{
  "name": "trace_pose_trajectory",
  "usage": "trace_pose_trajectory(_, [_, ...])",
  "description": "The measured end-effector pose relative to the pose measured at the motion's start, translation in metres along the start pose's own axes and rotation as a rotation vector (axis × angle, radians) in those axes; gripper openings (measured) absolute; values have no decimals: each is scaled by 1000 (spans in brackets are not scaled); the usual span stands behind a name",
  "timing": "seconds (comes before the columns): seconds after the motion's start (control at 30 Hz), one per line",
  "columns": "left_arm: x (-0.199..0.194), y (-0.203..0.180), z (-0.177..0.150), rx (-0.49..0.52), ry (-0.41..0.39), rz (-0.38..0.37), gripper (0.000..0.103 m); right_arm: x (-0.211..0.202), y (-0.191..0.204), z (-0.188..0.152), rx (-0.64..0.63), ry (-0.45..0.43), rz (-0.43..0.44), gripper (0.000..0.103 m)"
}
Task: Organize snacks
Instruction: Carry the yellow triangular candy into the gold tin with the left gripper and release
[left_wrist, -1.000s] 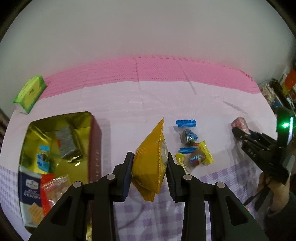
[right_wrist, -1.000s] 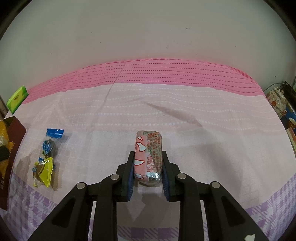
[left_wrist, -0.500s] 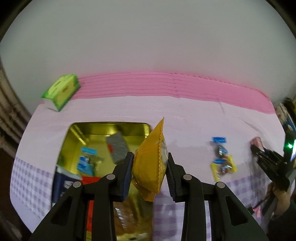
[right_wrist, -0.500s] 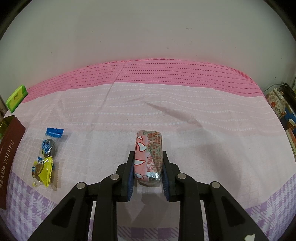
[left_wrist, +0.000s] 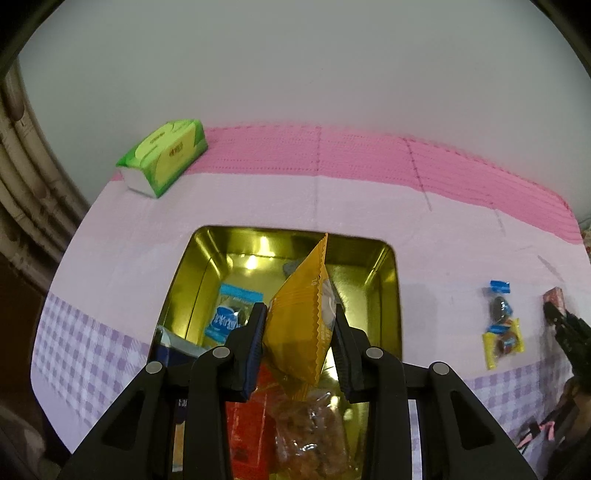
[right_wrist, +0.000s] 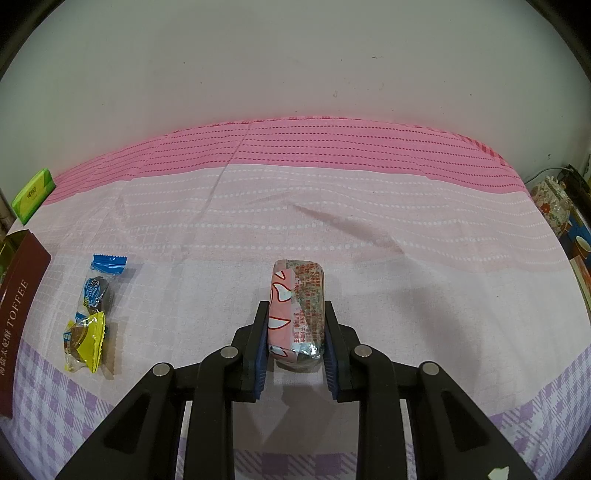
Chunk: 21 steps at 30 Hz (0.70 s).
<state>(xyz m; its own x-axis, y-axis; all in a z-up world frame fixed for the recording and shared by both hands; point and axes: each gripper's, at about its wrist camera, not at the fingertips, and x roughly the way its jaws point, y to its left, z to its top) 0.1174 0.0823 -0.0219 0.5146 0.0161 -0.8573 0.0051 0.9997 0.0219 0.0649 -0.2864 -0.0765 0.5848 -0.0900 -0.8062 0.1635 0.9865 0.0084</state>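
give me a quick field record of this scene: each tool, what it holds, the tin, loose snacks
left tool: shut on yellow packet, held above the tin
right tool: shut on pink snack, low over the cloth
tin: open, gold inside, several snacks already in it
loose snacks: blue candy and yellow candy, on the cloth between tin and pink snack
tissue pack: green, far corner behind the tin
cloth: pink with lilac check border
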Motion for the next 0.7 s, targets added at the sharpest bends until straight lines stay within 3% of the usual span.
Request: trace_pose_trajectory(0.7, [32, 9, -9, 18, 72, 48, 35, 0, 0, 0, -1, 1, 1, 24])
